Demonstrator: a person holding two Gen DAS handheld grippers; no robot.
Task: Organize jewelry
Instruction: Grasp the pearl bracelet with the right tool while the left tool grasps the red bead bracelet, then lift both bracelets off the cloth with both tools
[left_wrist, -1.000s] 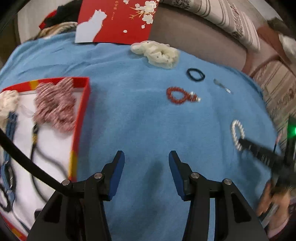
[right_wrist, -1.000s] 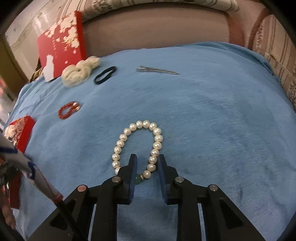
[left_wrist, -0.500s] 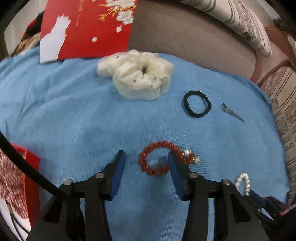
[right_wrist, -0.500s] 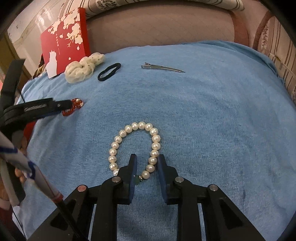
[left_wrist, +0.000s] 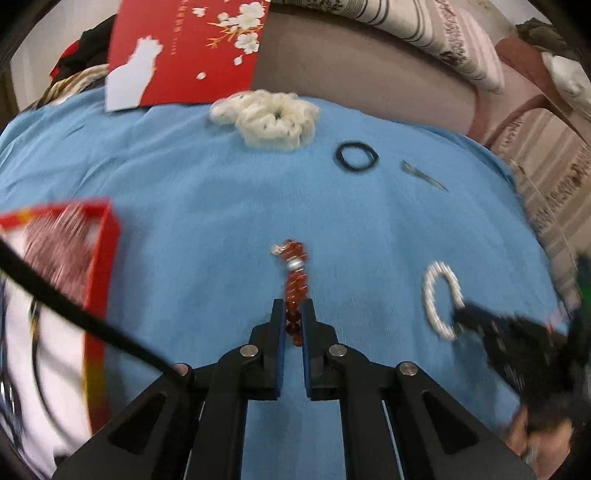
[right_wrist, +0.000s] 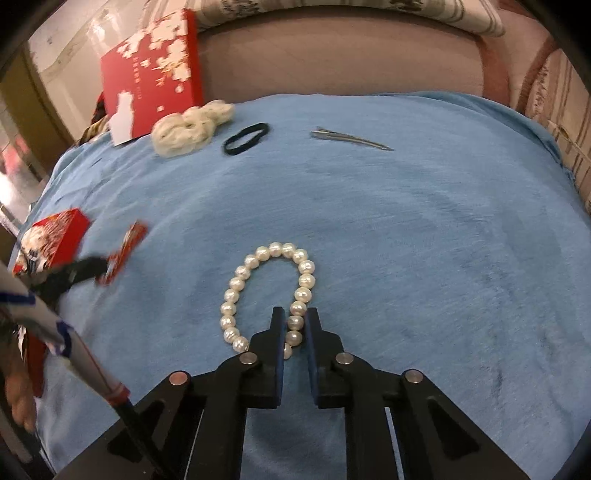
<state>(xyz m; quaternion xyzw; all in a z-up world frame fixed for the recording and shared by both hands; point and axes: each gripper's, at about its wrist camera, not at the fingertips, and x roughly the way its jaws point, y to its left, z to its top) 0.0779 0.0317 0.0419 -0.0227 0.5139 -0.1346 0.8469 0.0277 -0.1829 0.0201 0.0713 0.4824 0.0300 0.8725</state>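
Observation:
My left gripper (left_wrist: 294, 317) is shut on the red bead bracelet (left_wrist: 294, 280), which hangs stretched out ahead of the fingers above the blue cloth (left_wrist: 207, 221). It shows blurred in the right wrist view (right_wrist: 123, 254). My right gripper (right_wrist: 294, 325) is shut on the near side of the white pearl bracelet (right_wrist: 269, 291), whose loop lies on the cloth; it also shows in the left wrist view (left_wrist: 441, 299). The open red jewelry box (left_wrist: 99, 266) with a red-and-white scrunchie and cords lies at the left.
A cream scrunchie (left_wrist: 271, 118), a black hair tie (left_wrist: 356, 157) and a metal hair clip (left_wrist: 423, 175) lie at the far side of the cloth. A red box lid (left_wrist: 184, 48) with white blossoms leans on the sofa back (left_wrist: 369, 77) behind them.
My left gripper has closed on the red bracelet and lifted it back toward the box side. My right gripper has closed on the pearl bracelet.

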